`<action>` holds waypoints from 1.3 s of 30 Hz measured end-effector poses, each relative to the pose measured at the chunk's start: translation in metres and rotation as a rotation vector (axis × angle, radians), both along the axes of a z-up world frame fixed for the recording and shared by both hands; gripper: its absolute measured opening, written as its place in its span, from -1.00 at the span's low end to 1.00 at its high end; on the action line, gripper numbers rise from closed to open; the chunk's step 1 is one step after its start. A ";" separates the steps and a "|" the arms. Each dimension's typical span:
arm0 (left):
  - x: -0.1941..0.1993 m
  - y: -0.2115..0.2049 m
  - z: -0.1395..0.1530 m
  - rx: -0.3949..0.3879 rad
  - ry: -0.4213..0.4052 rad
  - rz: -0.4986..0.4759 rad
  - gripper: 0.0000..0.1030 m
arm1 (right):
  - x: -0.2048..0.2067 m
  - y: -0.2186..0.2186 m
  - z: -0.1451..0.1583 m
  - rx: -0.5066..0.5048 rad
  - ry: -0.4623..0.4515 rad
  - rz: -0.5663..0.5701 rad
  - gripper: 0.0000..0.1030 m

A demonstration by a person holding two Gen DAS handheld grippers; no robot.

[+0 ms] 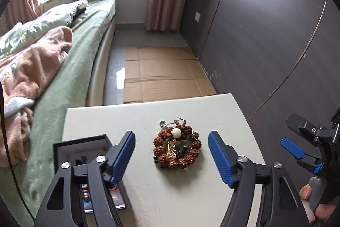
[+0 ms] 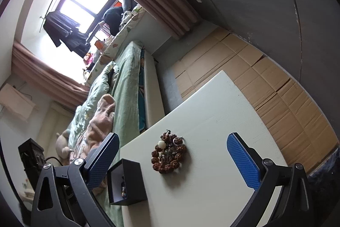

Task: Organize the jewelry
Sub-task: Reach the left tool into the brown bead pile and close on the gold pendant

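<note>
A heap of jewelry [image 1: 176, 145] lies on the white table [image 1: 191, 107]: brown knobbly bead bracelets, a white bead and dark chains tangled together. It also shows in the right wrist view [image 2: 169, 155]. An open black jewelry box [image 1: 85, 154] stands at the table's left edge, with small items inside; it shows in the right wrist view [image 2: 126, 182] too. My left gripper [image 1: 172, 137] is open and empty, its fingers either side of the heap and just short of it. My right gripper [image 2: 173, 139] is open and empty, tilted, off the table's right side [image 1: 297, 142].
A bed [image 1: 70, 61] with green sheet and pink blanket runs along the table's left. Flattened cardboard [image 1: 163, 71] covers the floor beyond the table. A dark wardrobe wall [image 1: 265, 35] stands on the right. Curtains and a cluttered window sill are at the far end.
</note>
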State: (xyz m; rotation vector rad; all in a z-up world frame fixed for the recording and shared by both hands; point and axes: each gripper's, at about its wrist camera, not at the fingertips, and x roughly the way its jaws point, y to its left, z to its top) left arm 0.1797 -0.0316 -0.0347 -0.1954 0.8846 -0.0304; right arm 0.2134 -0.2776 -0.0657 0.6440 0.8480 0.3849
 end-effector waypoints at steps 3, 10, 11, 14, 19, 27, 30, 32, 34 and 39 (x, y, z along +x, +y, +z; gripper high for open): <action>0.009 -0.004 -0.016 -0.011 0.044 -0.017 -0.04 | 0.005 -0.004 -0.009 -0.007 0.045 -0.014 0.97; 0.021 -0.006 -0.039 -0.045 0.122 -0.032 -0.29 | 0.025 -0.006 -0.043 0.024 0.200 -0.004 0.59; 0.023 -0.007 -0.042 -0.049 0.129 -0.037 -0.35 | 0.027 -0.005 -0.044 0.023 0.204 -0.005 0.59; 0.031 -0.015 -0.048 -0.035 0.142 -0.057 -0.36 | 0.031 -0.002 -0.046 0.016 0.210 -0.009 0.59; 0.044 -0.024 -0.070 -0.020 0.210 -0.082 -0.66 | 0.035 0.004 -0.044 0.015 0.213 -0.010 0.59; 0.056 -0.022 -0.086 0.037 0.242 -0.065 -0.66 | 0.049 0.007 -0.046 0.013 0.227 -0.025 0.59; 0.056 -0.021 -0.092 0.040 0.255 -0.063 -0.66 | 0.049 0.012 -0.047 0.004 0.232 -0.013 0.59; 0.056 -0.025 -0.092 0.077 0.255 -0.071 -0.66 | 0.048 0.018 -0.048 -0.005 0.232 -0.001 0.59; 0.056 -0.026 -0.094 0.086 0.256 -0.077 -0.66 | 0.048 0.023 -0.049 -0.014 0.235 0.011 0.59; 0.056 -0.022 -0.092 0.061 0.248 -0.062 -0.74 | 0.048 0.028 -0.053 -0.028 0.240 0.023 0.59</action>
